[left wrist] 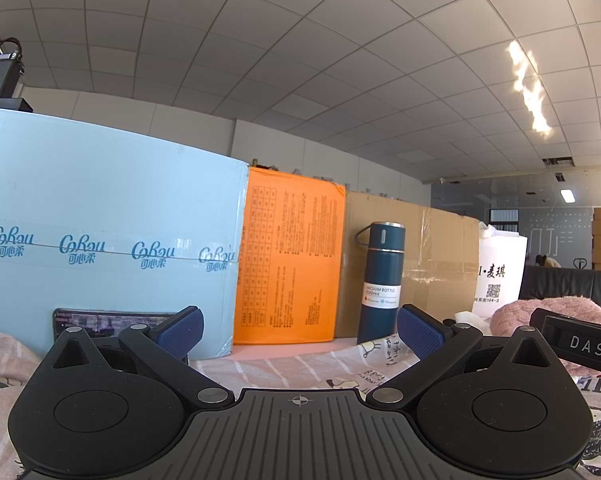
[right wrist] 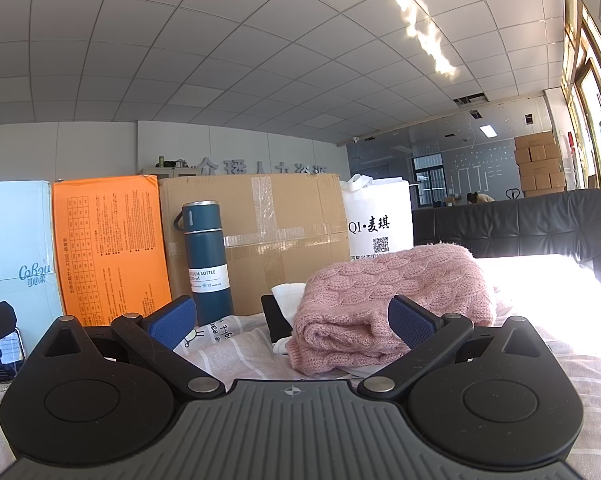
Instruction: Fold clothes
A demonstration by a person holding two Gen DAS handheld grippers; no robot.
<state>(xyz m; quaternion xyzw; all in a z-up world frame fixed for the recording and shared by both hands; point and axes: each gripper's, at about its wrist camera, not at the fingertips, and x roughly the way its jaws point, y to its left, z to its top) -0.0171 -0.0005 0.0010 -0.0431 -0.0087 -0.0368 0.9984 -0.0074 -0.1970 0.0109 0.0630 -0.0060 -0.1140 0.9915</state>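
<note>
On the bench covered by a striped printed cloth (right wrist: 236,344), I see the pink knit sweater (right wrist: 396,300) already bundled ahead of my right hand-held gripper (right wrist: 296,320), so with both that and my left hand-held gripper (left wrist: 300,332) spread wide and empty, I judge I'm between garments and must next reach for an edge.

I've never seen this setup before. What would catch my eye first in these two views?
Probably the pink cable-knit sweater, bunched on the striped cloth right ahead of the open right gripper. Next, the dark blue vacuum bottle standing upright in front of a row of boxes: pale blue, bright orange box and brown cardboard.
</note>
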